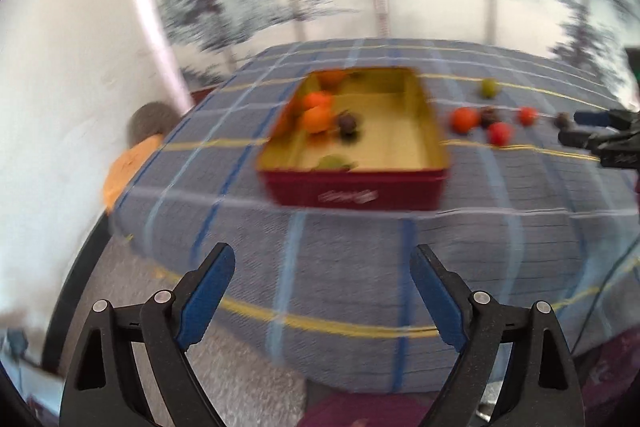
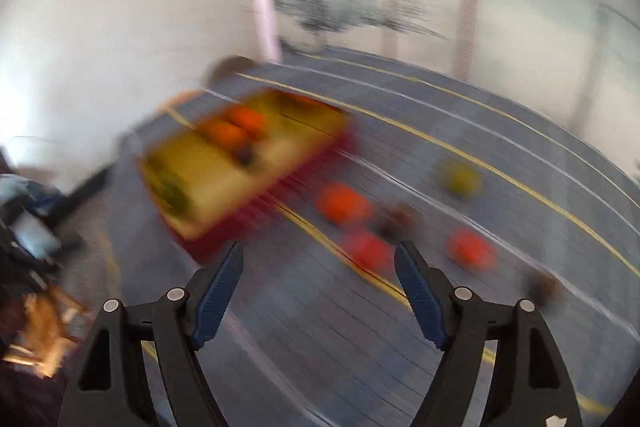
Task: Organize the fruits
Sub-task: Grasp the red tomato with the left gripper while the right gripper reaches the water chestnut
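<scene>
Red tin box (image 1: 354, 187) with a gold inside sits mid-table on the blue checked cloth (image 1: 360, 267), holding three orange fruits (image 1: 318, 119), a dark one (image 1: 347, 123) and a green one (image 1: 332, 162) at its near wall. Right of it lie loose red fruits (image 1: 464, 119), dark ones and a green fruit (image 1: 489, 87). Left gripper (image 1: 324, 259) spread wide, empty; right gripper (image 2: 320, 259) also spread, empty, in a blurred view.

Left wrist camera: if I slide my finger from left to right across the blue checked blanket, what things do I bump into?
Orange cushion at the blanket's left edge → red tin with fruits inside → big orange fruit → red fruit → small red fruit → the other hand-held gripper at the right edge.
</scene>
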